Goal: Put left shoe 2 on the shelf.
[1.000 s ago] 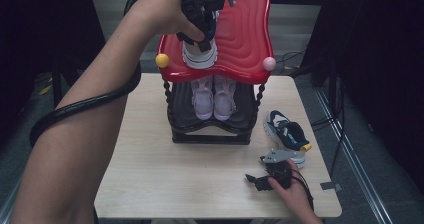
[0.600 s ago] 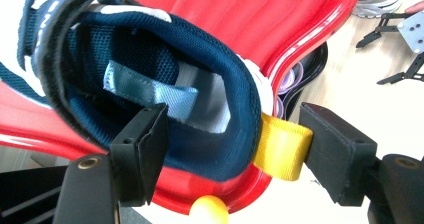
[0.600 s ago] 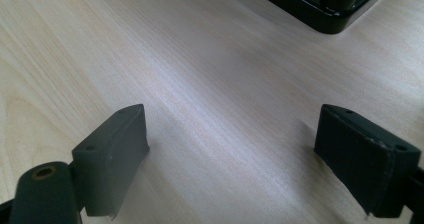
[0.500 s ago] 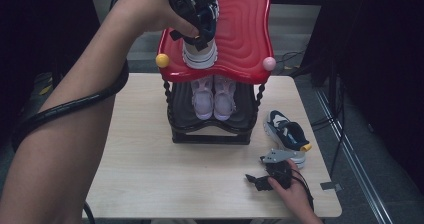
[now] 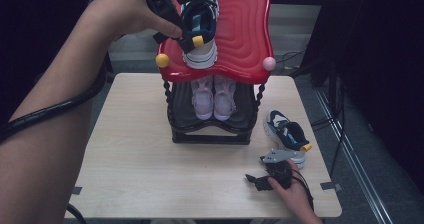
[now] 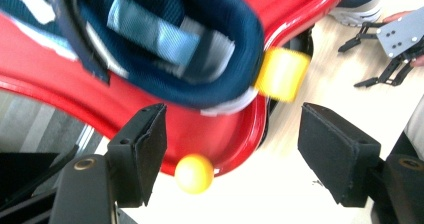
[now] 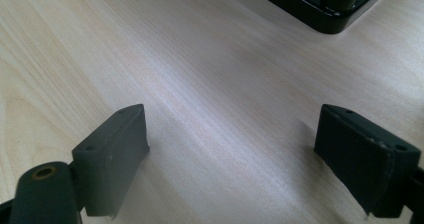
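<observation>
A navy and white sneaker [image 5: 201, 31] with a yellow heel tab [image 6: 281, 74] lies on the red top shelf [image 5: 245, 29] of a shoe rack. My left gripper [image 5: 181, 26] hovers at the shoe's left, by the heel. Its jaws stand open around nothing in the left gripper view [image 6: 235, 119], with the shoe's collar [image 6: 165, 39] just beyond them. The matching sneaker [image 5: 287, 133] rests on the table right of the rack. Just in front of it, my right gripper [image 5: 272, 176] sits low and open over bare wood [image 7: 235, 116].
A pale pink pair of shoes [image 5: 213, 96] sits on the black lower shelf [image 5: 210, 129]. A yellow ball [image 5: 162, 60] and a pink ball [image 5: 269, 63] cap the front posts. The rack's black base [image 7: 325, 9] lies ahead of the right gripper. A cable [image 5: 55, 109] trails under the left arm.
The left gripper has let go of the sneaker and drawn off to the left; the shoe stays on the red shelf. The right gripper has not moved.
</observation>
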